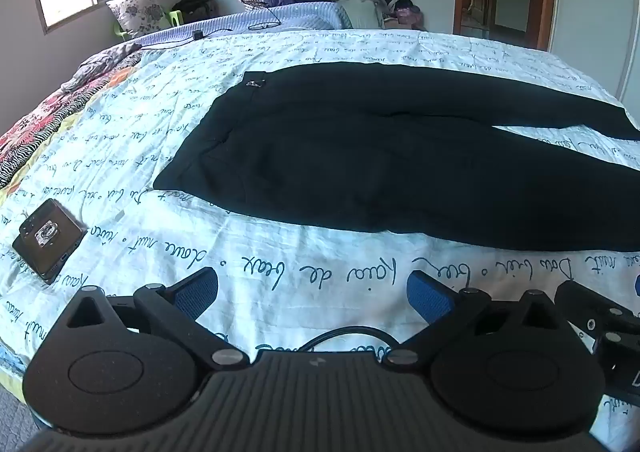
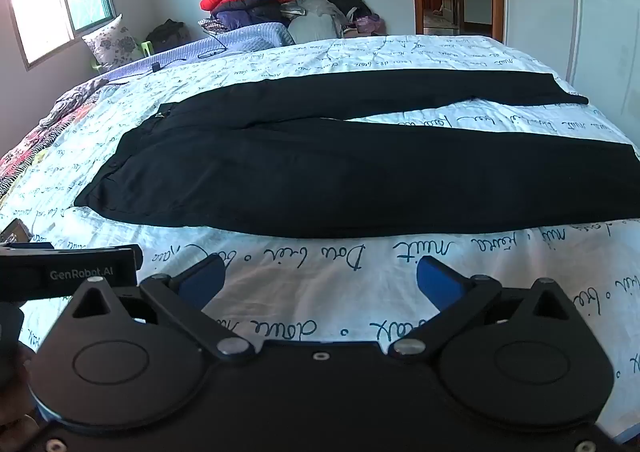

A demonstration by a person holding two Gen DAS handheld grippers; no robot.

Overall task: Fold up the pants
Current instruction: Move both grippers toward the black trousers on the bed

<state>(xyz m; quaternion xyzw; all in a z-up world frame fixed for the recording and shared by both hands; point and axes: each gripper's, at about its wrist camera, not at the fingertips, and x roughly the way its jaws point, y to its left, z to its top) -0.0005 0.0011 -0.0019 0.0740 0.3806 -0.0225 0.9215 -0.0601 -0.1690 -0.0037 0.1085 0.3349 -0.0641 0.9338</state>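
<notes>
Pants (image 1: 360, 156) flat on bed (image 1: 280, 272) — beyond both hand-held grippers, left (image 1: 312, 292) and right (image 2: 320, 276), spread wide, empty.

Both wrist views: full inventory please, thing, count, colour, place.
pants: 1, black, spread flat across the bed, legs apart
bedsheet: 1, white with script print, under the pants
phone: 1, black, on the sheet, left of the pants
clothes pile: 1, mixed with a red jacket, beyond the bed
pillow: 1, floral, by the window
cable: 1, black, far side of the bed
left tongs: 1, black with blue pads, open, empty
right tongs: 1, same, open, empty
</notes>
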